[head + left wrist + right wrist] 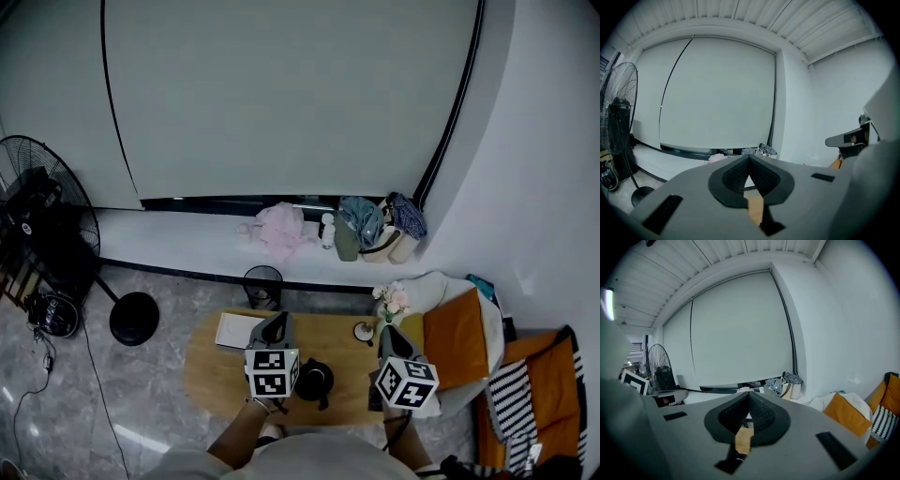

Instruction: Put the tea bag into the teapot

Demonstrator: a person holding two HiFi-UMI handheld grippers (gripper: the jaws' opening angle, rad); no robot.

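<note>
A black teapot (314,380) stands on the small oval wooden table (211,370), between my two grippers. I cannot make out a tea bag in any view. My left gripper (277,320) is held over the table just left of the teapot, its jaws shut with nothing between them. My right gripper (385,331) hovers at the table's right end, also shut and empty. In the left gripper view the left gripper (749,157) points level at the far wall, and in the right gripper view the right gripper (749,394) does the same.
On the table lie a white booklet (238,330) at the back left and a small round dish (364,330). A vase of pink flowers (392,300), a wire bin (262,284), a standing fan (47,225) and an orange cushion (456,339) surround the table.
</note>
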